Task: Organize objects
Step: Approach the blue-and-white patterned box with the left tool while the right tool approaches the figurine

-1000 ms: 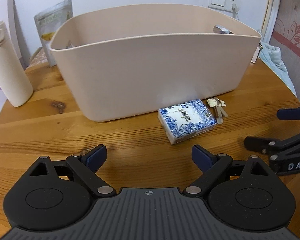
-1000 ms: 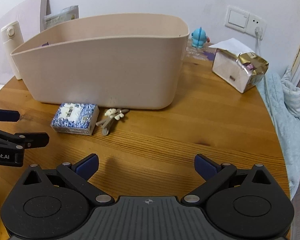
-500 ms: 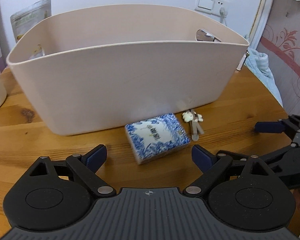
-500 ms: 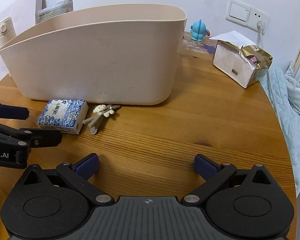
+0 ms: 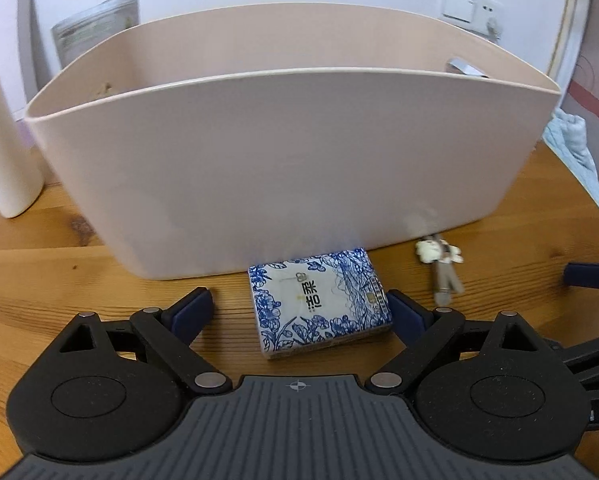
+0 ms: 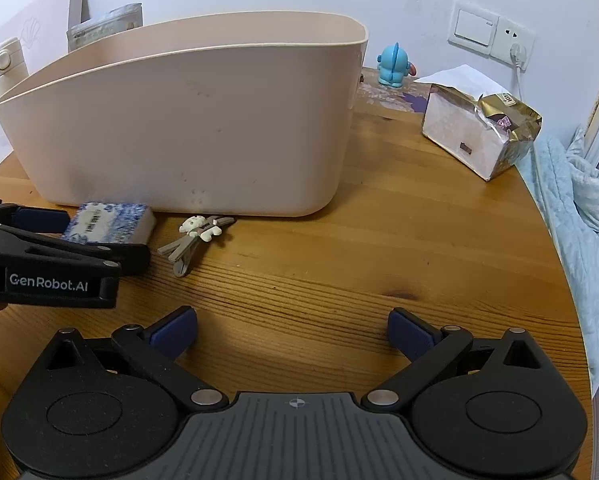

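Note:
A blue-and-white tissue pack (image 5: 319,300) lies flat on the wooden table, just in front of a large beige bin (image 5: 291,160). My left gripper (image 5: 299,312) is open, its fingers on either side of the pack, the right pad close to the pack's edge. In the right wrist view the pack (image 6: 111,222) sits between the left gripper's fingers (image 6: 59,258). A small bear hair clip (image 6: 195,236) lies to the right of the pack; it also shows in the left wrist view (image 5: 439,264). My right gripper (image 6: 293,332) is open and empty over bare table.
A white bottle (image 5: 3,152) stands left of the bin (image 6: 187,128). A gold-topped paper package (image 6: 479,128) and a blue figurine (image 6: 393,65) sit at the back right. A light blue cloth (image 6: 579,208) hangs past the table's right edge. Something metallic (image 5: 465,68) shows inside the bin.
My left gripper has moved forward to the tissue pack, which now lies between its open fingers. The right gripper has moved slightly forward and stays open.

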Available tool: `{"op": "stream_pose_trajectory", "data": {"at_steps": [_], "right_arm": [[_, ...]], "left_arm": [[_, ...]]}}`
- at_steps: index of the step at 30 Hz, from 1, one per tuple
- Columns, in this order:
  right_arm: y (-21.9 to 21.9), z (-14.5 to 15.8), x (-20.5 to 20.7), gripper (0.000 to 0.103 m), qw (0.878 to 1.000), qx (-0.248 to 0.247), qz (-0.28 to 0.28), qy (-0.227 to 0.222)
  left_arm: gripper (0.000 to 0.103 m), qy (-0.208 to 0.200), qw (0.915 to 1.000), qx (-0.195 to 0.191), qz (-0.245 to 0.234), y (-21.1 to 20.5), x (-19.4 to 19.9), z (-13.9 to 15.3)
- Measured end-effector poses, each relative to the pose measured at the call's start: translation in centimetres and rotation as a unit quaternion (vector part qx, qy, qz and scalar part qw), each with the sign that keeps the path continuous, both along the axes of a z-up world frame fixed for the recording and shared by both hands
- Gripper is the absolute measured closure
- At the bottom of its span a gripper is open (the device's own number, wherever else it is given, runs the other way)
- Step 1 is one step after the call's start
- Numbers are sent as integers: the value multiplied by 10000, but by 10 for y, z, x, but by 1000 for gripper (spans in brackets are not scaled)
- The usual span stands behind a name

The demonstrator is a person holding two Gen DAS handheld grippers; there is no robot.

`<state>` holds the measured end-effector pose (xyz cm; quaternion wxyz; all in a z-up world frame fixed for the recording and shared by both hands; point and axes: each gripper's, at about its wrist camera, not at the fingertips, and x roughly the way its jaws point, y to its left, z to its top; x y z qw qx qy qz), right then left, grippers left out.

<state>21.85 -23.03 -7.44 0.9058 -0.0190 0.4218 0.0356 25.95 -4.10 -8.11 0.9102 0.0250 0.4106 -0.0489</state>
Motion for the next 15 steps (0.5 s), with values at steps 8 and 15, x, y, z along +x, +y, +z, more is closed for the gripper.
{"op": "stream_pose_trajectory", "data": {"at_steps": [8, 15], "right_arm": [[14, 0, 5, 0, 9999, 12, 146, -19], [34, 0, 12, 0, 9994, 14, 355, -36]], "left_arm": [[9, 15, 9999, 17, 123, 28, 2, 1], [9, -9, 10000, 21, -65, 43, 5, 2]]}}
